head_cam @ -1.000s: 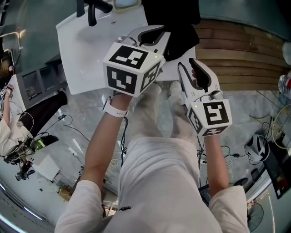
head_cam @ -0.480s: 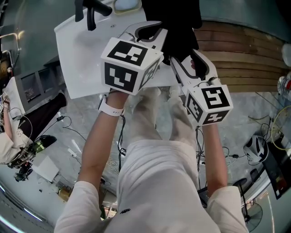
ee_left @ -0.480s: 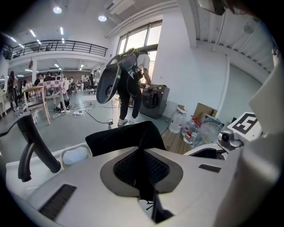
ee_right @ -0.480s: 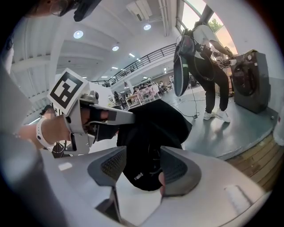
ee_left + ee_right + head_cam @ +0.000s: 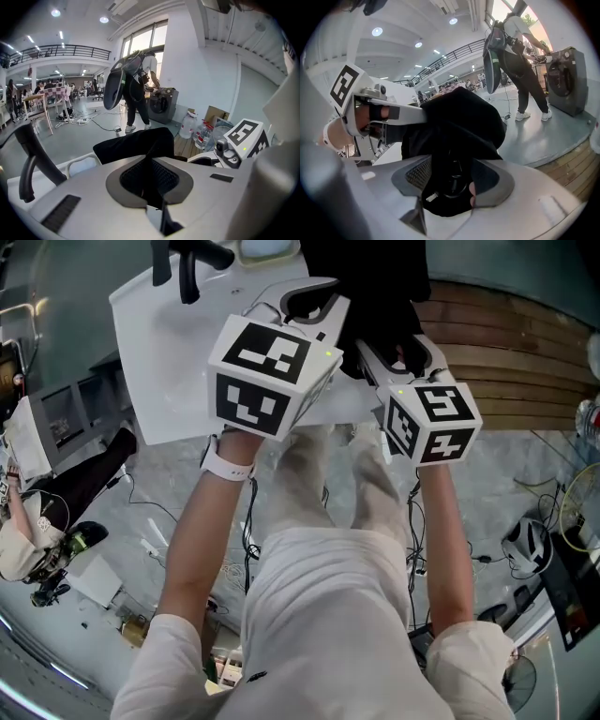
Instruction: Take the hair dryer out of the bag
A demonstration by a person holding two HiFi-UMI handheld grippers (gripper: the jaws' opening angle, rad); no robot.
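Just changed: we bring the right gripper [image 5: 452, 185] closer to the bag [image 5: 375, 287] than it sits a second back. Its jaws have just been opening and now stand wide apart at the bag's mouth.
Between the right jaws: we see dark folds of the bag, a dark ring-like shape and a small pale tab [image 5: 431, 197]. The pads press on none of it, so we hold nothing on this side.
Holding side: the left gripper [image 5: 151, 180] stays clamped tight on a fold of the bag's black fabric at the bag's near edge, pinning it for the other hand.
Bag: it rests on the white table [image 5: 178, 352], with both grippers at its near side.
Hair dryer: we cannot pick it out in any view. We judge that it is still inside the bag, under the dark folds ahead of the right jaws.
Meaning for the task: we judge that the reach into the bag is only beginning. The bag is steadied and the picking jaws are ready, but nothing is lifted out yet.
Next need: we must push the right jaws deeper into the bag until they straddle something solid rather than cloth.
Risk: we may close on the bag's own fabric or on a cord and drag the bag instead.
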